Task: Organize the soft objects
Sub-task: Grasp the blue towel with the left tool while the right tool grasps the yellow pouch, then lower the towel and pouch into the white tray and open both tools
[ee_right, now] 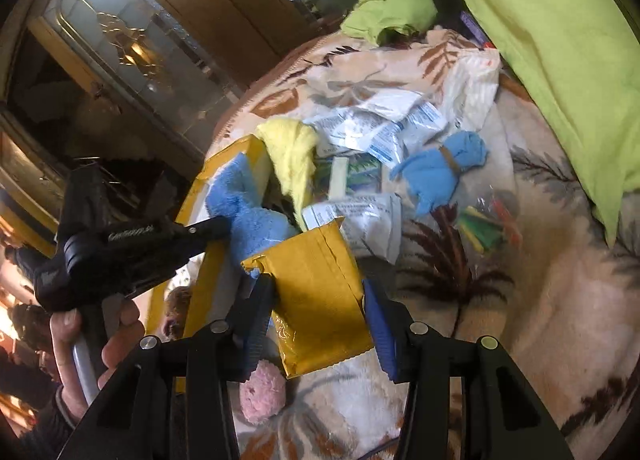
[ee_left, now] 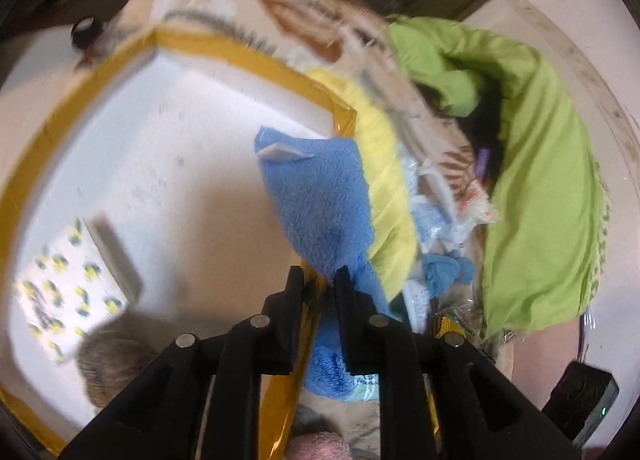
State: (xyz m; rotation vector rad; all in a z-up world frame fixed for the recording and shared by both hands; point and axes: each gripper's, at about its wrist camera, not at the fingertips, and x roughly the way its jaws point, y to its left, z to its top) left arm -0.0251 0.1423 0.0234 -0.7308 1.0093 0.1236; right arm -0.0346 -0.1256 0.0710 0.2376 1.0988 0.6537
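Left claw [ee_left: 319, 280], nearest in the left wrist view: jaws narrow, pinched on the lower part of a blue fluffy towel [ee_left: 316, 203], bottom centre of frame. The towel drapes over the yellow taped rim of a white box [ee_left: 52, 127], half in, half out.

Handling: it looks light, limp and plush. It should sag and fold wherever it is unsupported, and it won't slip much on the pads. The present bite looks thin, and a deeper bite into a bunched fold would probably hold better. The sewn label near its top edge is a poor place to pinch.

Right claw [ee_right: 318, 296], bottom centre of the right wrist view: jaws about half open, clamped across a yellow taped box flap [ee_right: 320, 292], one pad on each side. The flap is stiff card with glossy tape, so it may slide.

Further out, mid frame: a yellow cloth [ee_right: 294, 151] hangs over the box corner just beside the towel. A blue cloth bundle [ee_right: 436, 171] tied with a band lies on the leaf-print blanket [ee_right: 560, 320] among white paper packets [ee_right: 384, 127]. A green sheet [ee_right: 540, 39] fills the upper right.

View differences:
- Left wrist only: the box inside, mostly bare, with a white patterned packet [ee_left: 68, 288] at lower left.
- Right wrist only: the hand [ee_right: 96, 348] holding the left claw's handle at lower left, a pink fluffy ball [ee_right: 262, 392] beside the box, and the glass cabinet door [ee_right: 132, 35] at upper left.
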